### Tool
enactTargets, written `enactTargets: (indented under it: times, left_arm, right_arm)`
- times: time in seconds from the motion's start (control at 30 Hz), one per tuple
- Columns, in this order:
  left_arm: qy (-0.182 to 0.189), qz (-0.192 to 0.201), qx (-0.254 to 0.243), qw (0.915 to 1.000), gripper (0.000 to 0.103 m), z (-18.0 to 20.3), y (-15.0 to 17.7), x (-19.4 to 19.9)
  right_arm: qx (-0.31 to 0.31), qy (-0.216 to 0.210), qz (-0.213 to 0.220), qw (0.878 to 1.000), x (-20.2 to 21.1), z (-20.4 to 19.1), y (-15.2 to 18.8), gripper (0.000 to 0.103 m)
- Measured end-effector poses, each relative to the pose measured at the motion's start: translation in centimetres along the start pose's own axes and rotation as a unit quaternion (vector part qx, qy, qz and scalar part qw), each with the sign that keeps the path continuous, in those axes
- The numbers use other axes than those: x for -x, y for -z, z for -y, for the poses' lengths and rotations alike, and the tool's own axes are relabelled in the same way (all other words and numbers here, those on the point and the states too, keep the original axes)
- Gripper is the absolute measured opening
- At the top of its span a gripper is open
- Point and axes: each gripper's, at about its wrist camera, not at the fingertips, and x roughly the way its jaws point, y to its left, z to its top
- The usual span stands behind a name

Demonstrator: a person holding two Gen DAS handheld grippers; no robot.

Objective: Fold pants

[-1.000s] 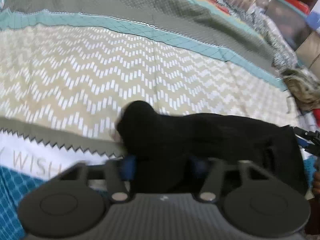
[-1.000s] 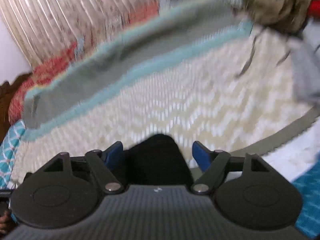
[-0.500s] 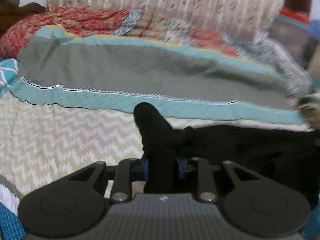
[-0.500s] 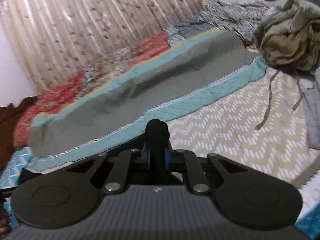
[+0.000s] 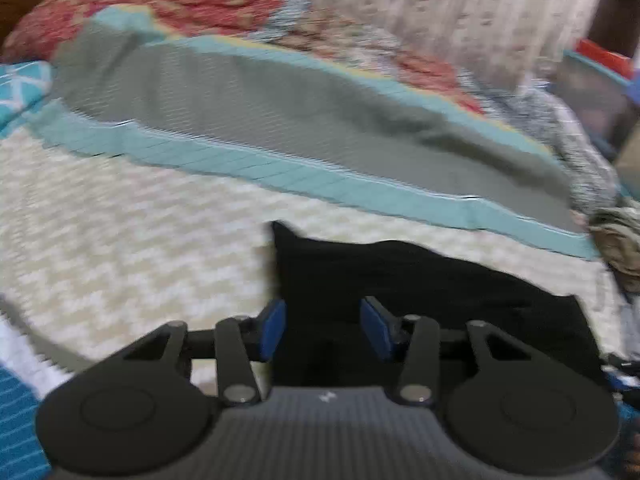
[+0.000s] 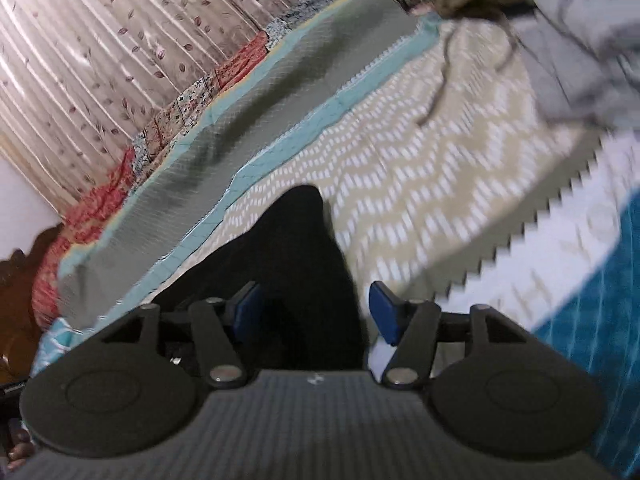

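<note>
Lying on the chevron bedspread point(image 5: 132, 240), the black pants point(image 5: 420, 280) sit between both parted jaw pairs: left gripper point(image 5: 323, 330) ungripping, right gripper point(image 6: 314, 312) opening, pads clear. Bare bedspread surrounds them.

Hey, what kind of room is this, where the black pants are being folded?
Most likely a bedroom. The black pants lie on a bed spread with a beige zigzag-patterned cover and a grey quilt with teal border, and a pleated leaf-print curtain hangs behind.
</note>
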Motion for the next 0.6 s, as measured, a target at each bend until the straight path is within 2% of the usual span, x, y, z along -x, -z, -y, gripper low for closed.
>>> enactTargets:
  times: [0.07, 0.13, 0.17, 0.2, 0.23, 0.27, 0.3, 0.37, 0.43, 0.47, 0.5, 0.53, 0.6]
  left_arm:
    - [0.024, -0.011, -0.02, 0.9994, 0.037, 1.4, 0.4, -0.7]
    - [0.034, -0.047, -0.04, 0.9976, 0.028, 2.6, 1.4, -2.6]
    - [0.029, -0.071, -0.045, 0.996, 0.026, 2.9, 2.1, -3.8]
    - [0.014, -0.103, -0.054, 0.9932, 0.025, 3.2, 2.9, -5.3]
    - [-0.017, -0.128, -0.072, 0.989, 0.023, 3.6, 4.1, -6.8]
    - [-0.031, -0.122, -0.088, 0.988, 0.022, 3.9, 4.8, -7.3]
    - [-0.037, -0.109, -0.103, 0.988, 0.022, 4.4, 5.0, -7.1]
    - [-0.054, -0.122, -0.108, 0.9852, 0.022, 5.3, 4.2, -6.7]
    - [-0.051, -0.12, -0.098, 0.9866, 0.02, 6.1, 2.5, -5.2]
    - [-0.037, -0.102, -0.09, 0.99, 0.022, 6.7, 1.5, -4.0]
    - [-0.017, -0.076, -0.089, 0.993, 0.029, 7.7, 0.3, -2.5]
    - [-0.004, -0.057, -0.094, 0.994, 0.043, 8.8, -0.6, -1.5]
    - [0.019, -0.033, -0.117, 0.9924, 0.06, 12.0, -2.3, 0.0]
  right_arm:
    - [-0.009, 0.001, -0.001, 1.0, 0.1, 0.0, 0.9, 0.062]
    - [-0.015, -0.005, 0.0, 1.0, 0.5, -0.4, 1.9, 0.061]
    - [-0.018, -0.011, -0.003, 1.0, 0.6, -0.4, 2.4, 0.059]
    - [-0.019, -0.012, -0.006, 1.0, 0.6, -0.7, 2.8, 0.052]
    - [-0.017, -0.005, -0.007, 1.0, 0.7, -1.0, 3.3, 0.046]
    - [-0.014, 0.007, -0.007, 1.0, 0.7, -1.3, 3.6, 0.034]
    - [-0.014, 0.015, -0.003, 1.0, 0.5, -1.6, 3.7, 0.026]
    - [-0.006, 0.024, 0.008, 1.0, 1.1, -2.8, 3.9, 0.02]
    - [0.034, 0.032, 0.023, 0.999, 1.7, -5.1, 4.0, 0.018]
    - [0.059, 0.029, 0.033, 0.997, 2.0, -6.5, 4.2, 0.018]
    - [0.088, 0.023, 0.042, 0.995, 2.3, -8.1, 4.3, 0.018]
    - [0.117, 0.017, 0.05, 0.992, 2.6, -9.6, 4.6, 0.018]
    - [0.189, 0.018, 0.062, 0.98, 2.5, -12.8, 5.5, 0.018]
